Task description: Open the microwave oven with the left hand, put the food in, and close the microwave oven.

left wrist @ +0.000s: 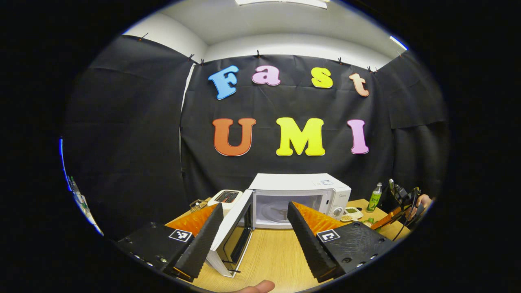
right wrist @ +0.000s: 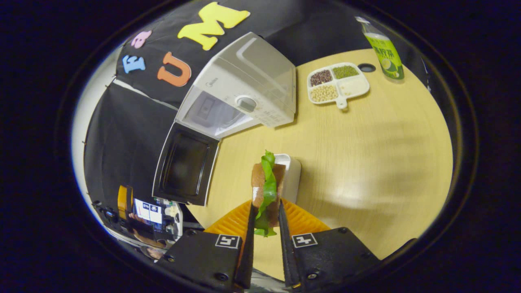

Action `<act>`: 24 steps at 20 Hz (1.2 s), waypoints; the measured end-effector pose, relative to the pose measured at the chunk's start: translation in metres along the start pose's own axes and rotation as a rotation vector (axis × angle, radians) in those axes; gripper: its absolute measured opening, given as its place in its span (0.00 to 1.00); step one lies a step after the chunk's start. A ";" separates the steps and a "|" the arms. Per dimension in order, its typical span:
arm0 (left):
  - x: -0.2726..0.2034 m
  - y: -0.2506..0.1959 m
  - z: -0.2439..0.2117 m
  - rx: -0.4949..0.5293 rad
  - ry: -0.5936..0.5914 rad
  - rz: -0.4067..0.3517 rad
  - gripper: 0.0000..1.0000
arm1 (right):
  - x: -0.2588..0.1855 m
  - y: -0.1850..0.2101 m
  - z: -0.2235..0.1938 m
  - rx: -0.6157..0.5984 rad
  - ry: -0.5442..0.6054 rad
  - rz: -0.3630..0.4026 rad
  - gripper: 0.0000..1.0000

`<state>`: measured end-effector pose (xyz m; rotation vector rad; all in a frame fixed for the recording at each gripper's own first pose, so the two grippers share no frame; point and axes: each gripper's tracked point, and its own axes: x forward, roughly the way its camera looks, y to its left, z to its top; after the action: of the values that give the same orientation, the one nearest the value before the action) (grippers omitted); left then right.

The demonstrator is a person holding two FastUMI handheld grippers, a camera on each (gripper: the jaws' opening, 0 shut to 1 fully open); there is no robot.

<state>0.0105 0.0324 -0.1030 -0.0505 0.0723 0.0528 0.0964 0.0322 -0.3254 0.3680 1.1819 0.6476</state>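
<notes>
The right gripper (right wrist: 264, 221) clamps a sandwich (right wrist: 266, 185); the left gripper (left wrist: 256, 226) gapes wide before the open microwave oven (left wrist: 293, 199).

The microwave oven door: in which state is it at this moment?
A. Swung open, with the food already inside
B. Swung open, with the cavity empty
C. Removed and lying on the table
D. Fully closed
B: the microwave oven has its door swung open, its cavity holds just the turntable, and the right gripper grips the sandwich.
</notes>
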 end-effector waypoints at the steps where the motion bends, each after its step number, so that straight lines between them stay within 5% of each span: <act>1: -0.003 0.002 0.002 -0.004 -0.008 -0.001 0.95 | -0.008 0.009 0.001 -0.051 -0.023 -0.019 0.24; 2: -0.005 0.003 0.003 -0.009 -0.015 -0.004 0.95 | -0.015 0.020 0.001 -0.101 -0.045 -0.035 0.33; 8: -0.015 0.020 0.003 -0.032 -0.035 -0.023 0.95 | -0.028 0.082 -0.007 -0.475 -0.181 -0.209 0.33; 16: -0.030 0.039 -0.009 -0.077 -0.033 -0.053 0.95 | 0.030 0.155 -0.007 -0.849 -0.356 -0.373 0.33; 24: -0.036 0.051 -0.022 -0.086 -0.016 -0.092 0.95 | 0.116 0.220 0.028 -0.857 -0.667 -0.317 0.34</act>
<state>-0.0299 0.0801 -0.1244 -0.1392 0.0515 -0.0357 0.0894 0.2765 -0.2724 -0.3180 0.2492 0.6224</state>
